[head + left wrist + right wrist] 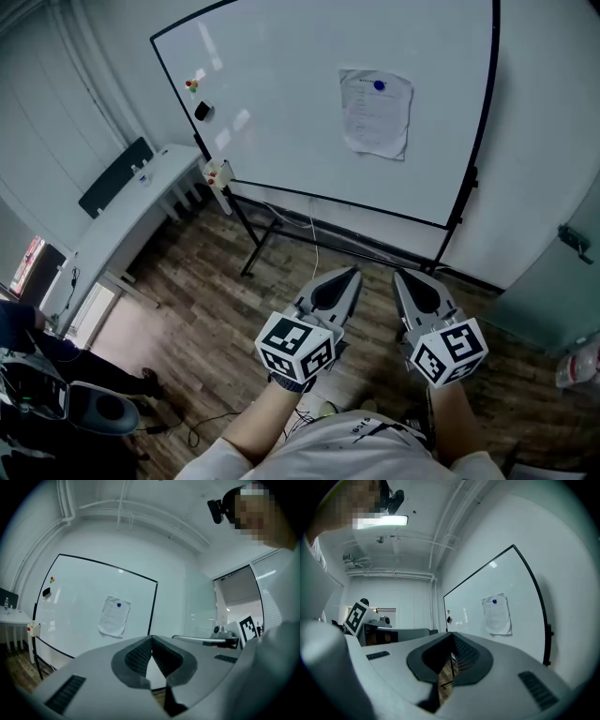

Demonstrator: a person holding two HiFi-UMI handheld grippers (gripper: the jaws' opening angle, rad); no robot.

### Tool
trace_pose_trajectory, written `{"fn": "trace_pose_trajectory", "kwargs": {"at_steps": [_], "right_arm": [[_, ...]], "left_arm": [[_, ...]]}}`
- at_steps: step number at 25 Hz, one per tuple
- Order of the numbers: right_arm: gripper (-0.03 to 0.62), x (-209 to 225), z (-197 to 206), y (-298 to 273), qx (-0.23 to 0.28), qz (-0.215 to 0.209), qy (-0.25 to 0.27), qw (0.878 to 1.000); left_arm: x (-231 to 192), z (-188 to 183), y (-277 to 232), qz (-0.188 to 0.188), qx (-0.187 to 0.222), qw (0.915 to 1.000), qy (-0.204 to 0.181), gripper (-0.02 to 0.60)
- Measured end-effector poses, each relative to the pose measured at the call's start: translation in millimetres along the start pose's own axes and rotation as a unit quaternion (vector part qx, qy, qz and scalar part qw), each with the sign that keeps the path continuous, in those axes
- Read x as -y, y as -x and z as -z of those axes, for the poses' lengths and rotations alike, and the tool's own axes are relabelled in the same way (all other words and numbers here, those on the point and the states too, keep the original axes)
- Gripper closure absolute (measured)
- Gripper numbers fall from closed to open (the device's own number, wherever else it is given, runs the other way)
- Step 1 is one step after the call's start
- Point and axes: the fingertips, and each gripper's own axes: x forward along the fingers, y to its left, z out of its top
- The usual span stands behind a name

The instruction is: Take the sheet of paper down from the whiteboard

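Observation:
A creased printed sheet of paper hangs on the upper right of the whiteboard, pinned by a blue magnet. Both grippers are held low in front of the person, well short of the board and pointing toward it. The left gripper is shut and empty, its tips meeting. The right gripper beside it also has its tips together, with nothing between them. In the left gripper view the paper shows above the left gripper. In the right gripper view the paper lies right of the right gripper.
The whiteboard stands on a black frame with feet on the wood floor. A black eraser and small coloured magnets sit at its upper left. A white desk runs along the left wall, and a chair stands at the lower left.

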Motion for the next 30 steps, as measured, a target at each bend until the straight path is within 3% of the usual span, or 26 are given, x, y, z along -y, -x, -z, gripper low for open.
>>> {"fn": "trace_pose_trajectory", "kwargs": {"at_steps": [17,23,30], "right_arm": [[0.582,63,3,14,0.006,0.007,-0.007,1.000],[0.582,88,5,-12,0.001,0.017,0.000,1.000],[0.582,119,1,-80,-0.004,0.038,0.018,0.999]], "left_arm": [[17,12,-58,-0.017,-0.011,0.9994,-0.030,0.569],[-9,12,-89,-0.009,-0.005,0.9996,-0.025,0.569],[-69,0,-140,0.015,0.003,0.9996,-0.023,0.569]]}}
